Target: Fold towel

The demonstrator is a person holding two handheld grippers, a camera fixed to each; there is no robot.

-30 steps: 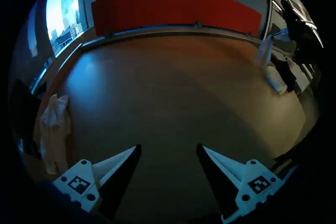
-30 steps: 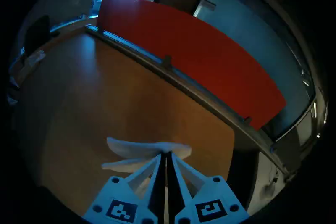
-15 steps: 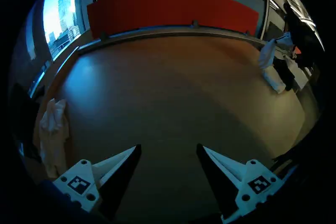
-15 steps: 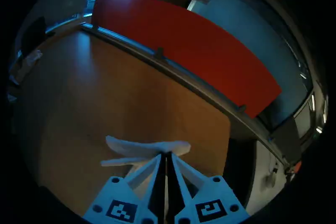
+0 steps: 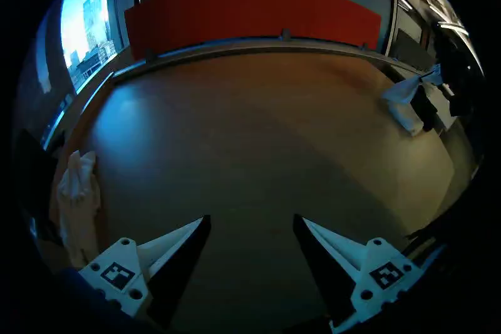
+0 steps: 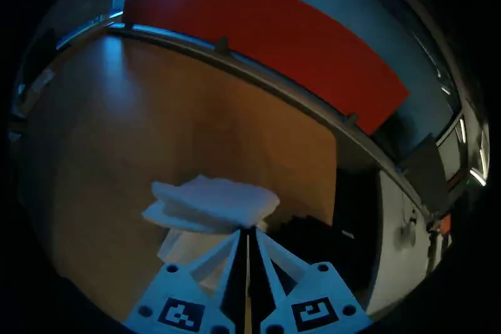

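**Towel Pinch at the Right Gripper**

The right gripper (image 6: 248,237) has its fingers closed to a thin slit, pinching a bunched edge of the white towel (image 6: 213,202). This hold probably raises that edge for folding over. The left gripper (image 5: 250,218) is spread wide and empty, likely free for another corner. In the left gripper view, the towel lies before the right end of the red partition (image 5: 250,11); a crumpled cloth (image 5: 76,199) lies off its left end.

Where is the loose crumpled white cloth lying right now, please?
In the left gripper view, the cloth lies at the table's left edge, beside the left gripper.
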